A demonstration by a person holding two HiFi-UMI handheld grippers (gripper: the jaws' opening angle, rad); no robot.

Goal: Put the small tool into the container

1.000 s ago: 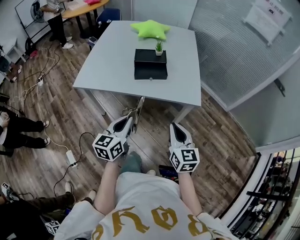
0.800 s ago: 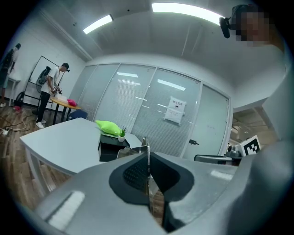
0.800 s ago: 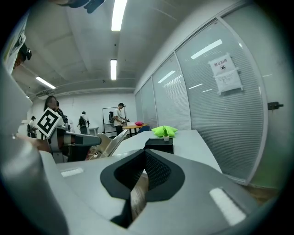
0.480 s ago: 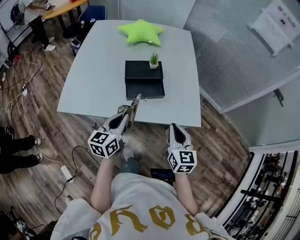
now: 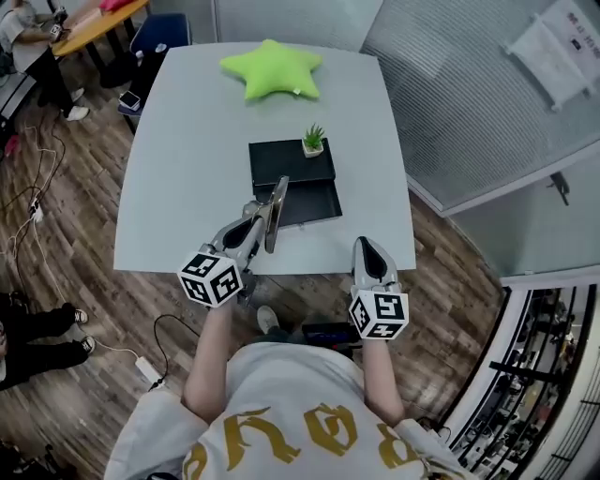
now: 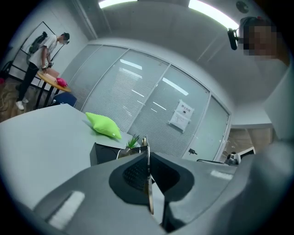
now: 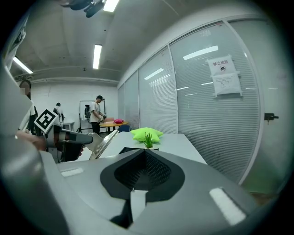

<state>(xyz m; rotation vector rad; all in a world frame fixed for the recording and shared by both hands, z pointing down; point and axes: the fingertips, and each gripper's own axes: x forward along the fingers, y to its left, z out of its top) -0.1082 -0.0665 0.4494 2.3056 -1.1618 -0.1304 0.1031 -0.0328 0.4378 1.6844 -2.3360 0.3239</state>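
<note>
A black box stands in the middle of the grey table, its drawer pulled out toward me. My left gripper is shut on a thin flat metal tool, whose tip reaches over the drawer's left front corner. In the left gripper view the tool shows edge-on between the shut jaws, with the box beyond. My right gripper hovers at the table's near edge, right of the drawer, shut and empty; the right gripper sees the tool to its left.
A small potted plant sits on the box's far right corner. A green star-shaped pillow lies at the table's far end. Glass partition walls run along the right. People, an orange table and floor cables are off to the left.
I have come closer to the table. Both grippers moved forward from over the floor to the table's near edge, and the tool's tip now reaches the drawer.
</note>
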